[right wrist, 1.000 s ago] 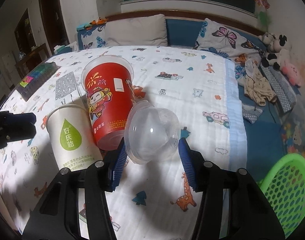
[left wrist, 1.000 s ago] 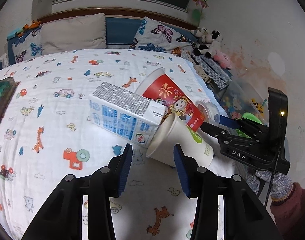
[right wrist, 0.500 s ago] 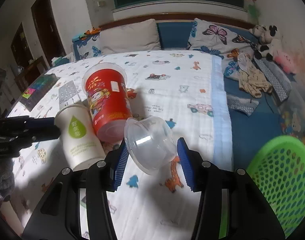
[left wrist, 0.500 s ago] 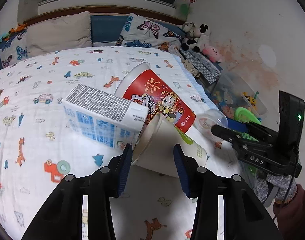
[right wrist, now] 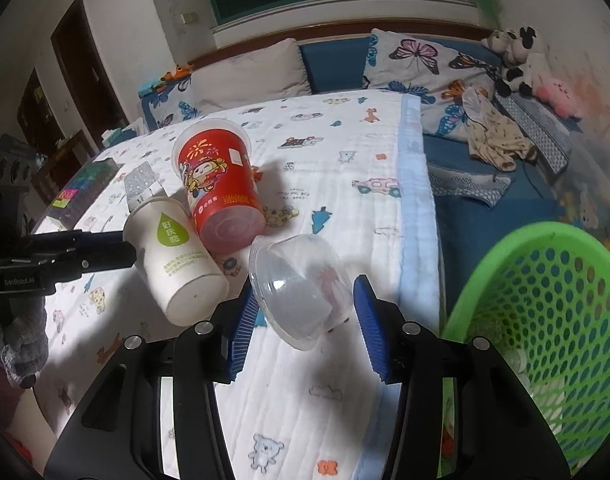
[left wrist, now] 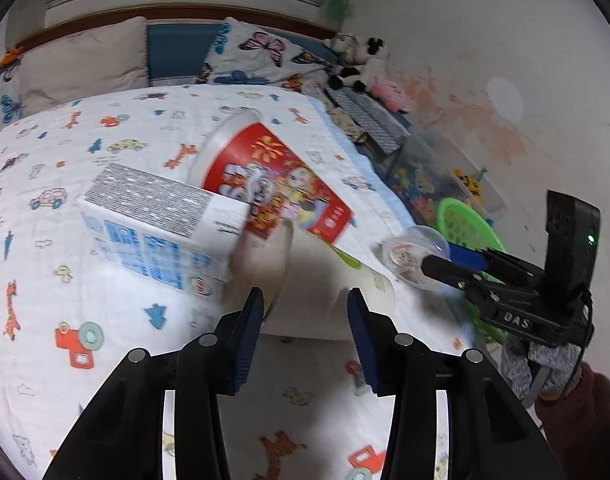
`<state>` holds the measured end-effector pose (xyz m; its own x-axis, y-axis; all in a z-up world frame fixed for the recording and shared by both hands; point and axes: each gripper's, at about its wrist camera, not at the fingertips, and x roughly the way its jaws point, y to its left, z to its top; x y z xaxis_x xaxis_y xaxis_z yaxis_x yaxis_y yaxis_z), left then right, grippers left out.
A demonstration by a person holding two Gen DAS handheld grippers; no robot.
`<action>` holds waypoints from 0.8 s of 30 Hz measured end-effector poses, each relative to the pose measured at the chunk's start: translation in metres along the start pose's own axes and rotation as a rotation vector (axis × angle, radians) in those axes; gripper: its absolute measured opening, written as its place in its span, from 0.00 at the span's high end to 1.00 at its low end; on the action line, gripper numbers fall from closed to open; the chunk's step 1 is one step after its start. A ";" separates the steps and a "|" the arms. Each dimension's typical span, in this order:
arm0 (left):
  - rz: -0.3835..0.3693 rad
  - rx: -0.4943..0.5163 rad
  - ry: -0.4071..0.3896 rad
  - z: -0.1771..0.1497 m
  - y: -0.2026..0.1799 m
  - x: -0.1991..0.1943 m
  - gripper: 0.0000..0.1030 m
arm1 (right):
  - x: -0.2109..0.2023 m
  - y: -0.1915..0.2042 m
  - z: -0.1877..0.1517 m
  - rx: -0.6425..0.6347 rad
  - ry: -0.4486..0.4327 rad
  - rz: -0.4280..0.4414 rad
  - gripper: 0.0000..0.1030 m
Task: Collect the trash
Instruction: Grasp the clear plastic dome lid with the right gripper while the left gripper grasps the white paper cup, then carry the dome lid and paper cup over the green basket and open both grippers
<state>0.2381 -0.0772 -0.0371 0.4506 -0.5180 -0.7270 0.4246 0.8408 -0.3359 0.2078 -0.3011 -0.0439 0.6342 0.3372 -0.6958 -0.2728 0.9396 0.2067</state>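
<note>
Butterfly pillows (right wrist: 417,60) and plush toys (right wrist: 521,60) sit behind the cartoon-print blanket (right wrist: 345,152)

Both wrist cams downward, bed (left wrist: 105,144) shared

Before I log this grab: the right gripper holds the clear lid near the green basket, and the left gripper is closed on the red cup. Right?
Not quite. The left gripper is around the white cup, not the red cup, which lies beyond it; the left wrist view shows this. The rest stands: the right gripper holds the clear lid near the green basket.
</note>
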 end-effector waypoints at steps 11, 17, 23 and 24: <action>-0.014 0.083 0.008 -0.003 -0.013 0.008 0.76 | -0.023 -0.010 -0.009 0.042 -0.020 0.004 0.53; -0.040 0.106 -0.029 -0.008 -0.026 0.001 0.88 | -0.034 -0.017 -0.012 0.074 -0.034 0.005 0.53; -0.040 0.108 -0.057 -0.010 -0.041 -0.007 0.97 | -0.051 -0.030 -0.017 0.112 -0.059 -0.007 0.53; -0.041 0.111 -0.061 -0.010 -0.044 -0.008 0.97 | -0.055 -0.033 -0.018 0.118 -0.066 -0.016 0.54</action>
<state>0.2079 -0.1081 -0.0225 0.4765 -0.5634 -0.6749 0.5264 0.7977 -0.2942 0.1687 -0.3522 -0.0249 0.6851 0.3216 -0.6536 -0.1781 0.9440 0.2779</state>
